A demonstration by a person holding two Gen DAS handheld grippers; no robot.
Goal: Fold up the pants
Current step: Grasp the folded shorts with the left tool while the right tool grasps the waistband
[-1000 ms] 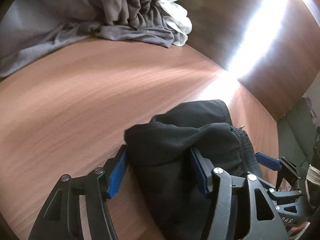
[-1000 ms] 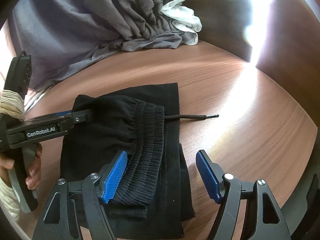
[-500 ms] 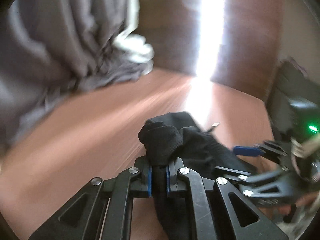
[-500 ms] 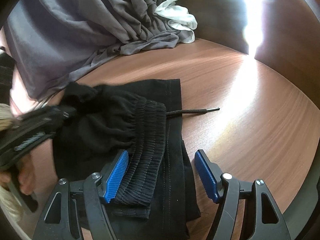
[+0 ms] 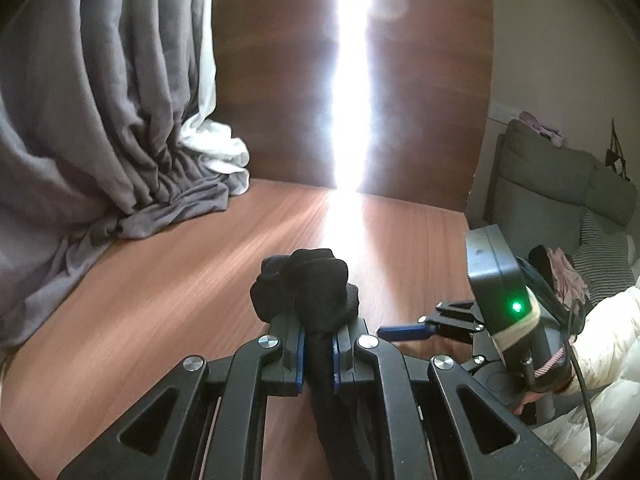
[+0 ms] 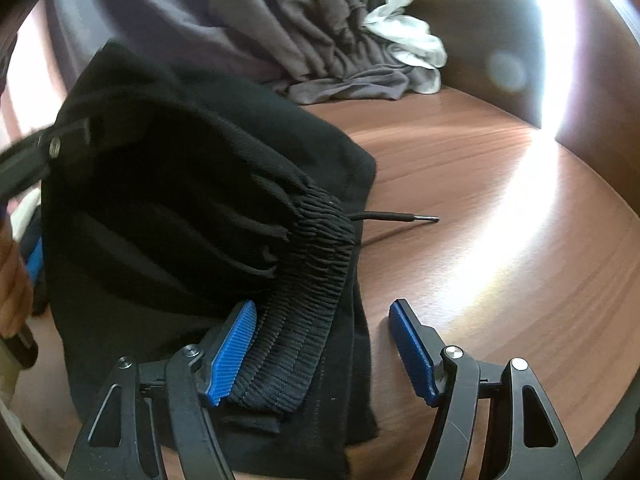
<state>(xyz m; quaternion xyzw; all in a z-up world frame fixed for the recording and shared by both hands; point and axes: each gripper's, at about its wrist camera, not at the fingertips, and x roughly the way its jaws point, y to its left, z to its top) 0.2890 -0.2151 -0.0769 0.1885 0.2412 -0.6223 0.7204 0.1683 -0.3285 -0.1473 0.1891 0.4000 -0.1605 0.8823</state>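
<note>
The black pants (image 6: 192, 208) lie bunched on the wooden table (image 6: 480, 184), with the ribbed elastic waistband (image 6: 304, 312) toward me and a drawstring (image 6: 396, 217) trailing right. My left gripper (image 5: 318, 350) is shut on a bunch of the black pants fabric (image 5: 308, 288) and holds it lifted off the table. My right gripper (image 6: 324, 348) is open, its blue pads on either side of the waistband, low over the pants. The right gripper also shows in the left wrist view (image 5: 404, 330).
A grey curtain (image 5: 100, 120) with white cloth (image 5: 216, 152) hangs at the back left and pools on the table. A dark wood panel (image 5: 420, 80) stands behind, with a bright gap of light. A grey sofa (image 5: 560, 192) is at right.
My left gripper closed on the pants fabric and lifted it up, tilting its view toward the wall. The pants rose on the left side. My right gripper stayed open over the waistband.
</note>
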